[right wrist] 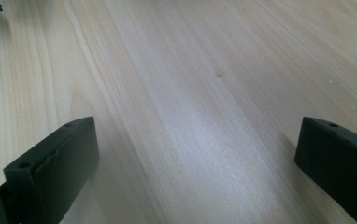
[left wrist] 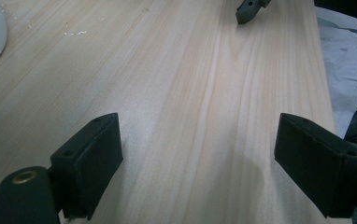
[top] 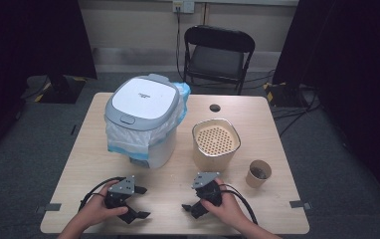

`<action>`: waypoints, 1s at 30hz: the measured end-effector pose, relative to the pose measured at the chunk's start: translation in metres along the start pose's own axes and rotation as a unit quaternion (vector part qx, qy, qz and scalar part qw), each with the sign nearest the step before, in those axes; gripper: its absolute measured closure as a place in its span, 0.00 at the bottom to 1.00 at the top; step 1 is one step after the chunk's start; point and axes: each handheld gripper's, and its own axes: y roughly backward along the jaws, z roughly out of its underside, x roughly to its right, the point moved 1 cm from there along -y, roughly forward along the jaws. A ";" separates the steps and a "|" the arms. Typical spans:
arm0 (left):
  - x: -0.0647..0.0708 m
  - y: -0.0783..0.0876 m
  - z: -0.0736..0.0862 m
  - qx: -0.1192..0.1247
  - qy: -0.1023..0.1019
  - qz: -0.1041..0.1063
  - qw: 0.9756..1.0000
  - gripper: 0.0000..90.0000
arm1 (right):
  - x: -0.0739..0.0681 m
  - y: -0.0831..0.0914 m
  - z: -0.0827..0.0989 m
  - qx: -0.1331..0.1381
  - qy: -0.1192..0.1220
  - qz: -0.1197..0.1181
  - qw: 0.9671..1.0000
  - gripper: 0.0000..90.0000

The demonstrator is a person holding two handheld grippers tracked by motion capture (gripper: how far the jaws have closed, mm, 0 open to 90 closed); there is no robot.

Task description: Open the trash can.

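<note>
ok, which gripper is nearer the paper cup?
Right. The right gripper sits at the near table edge, down and left of the paper cup. The left gripper is farther left, below the white bin. Both jaws open, empty.

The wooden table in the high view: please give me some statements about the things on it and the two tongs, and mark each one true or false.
1. The white lidded bin with a plastic liner stands to the left of the beige canister with a perforated top. True.
2. The small brown paper cup lies tipped on its side. False: it stands upright, near the right edge of the light wooden table.
3. The left tongs are open, with only bare table between the jaws. True.
4. The right tongs grip the paper cup. False: they are open and hold nothing; the cup stands apart from them.
5. The bin's lid is raised. False: it is closed.
</note>
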 end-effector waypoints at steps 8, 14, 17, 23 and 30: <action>0.007 0.000 -0.007 -0.027 -0.001 -0.001 1.000 0.18 | 0.000 0.000 0.000 0.000 0.000 0.000 1.000 0.00; 0.015 0.015 -0.020 -0.011 0.005 -0.005 1.000 0.18 | 0.000 0.000 0.000 0.001 0.001 0.000 1.000 0.00; 0.014 0.029 -0.028 -0.005 0.030 -0.018 0.999 0.18 | 0.000 0.000 0.000 0.000 0.001 0.000 1.000 0.00; 0.012 0.056 -0.042 -0.001 0.058 -0.040 0.997 0.18 | 0.000 0.000 0.000 0.001 0.001 0.000 1.000 0.00; 0.011 0.078 -0.058 0.000 0.060 -0.057 0.997 0.18 | 0.000 0.000 0.000 0.000 -0.001 0.000 1.000 0.00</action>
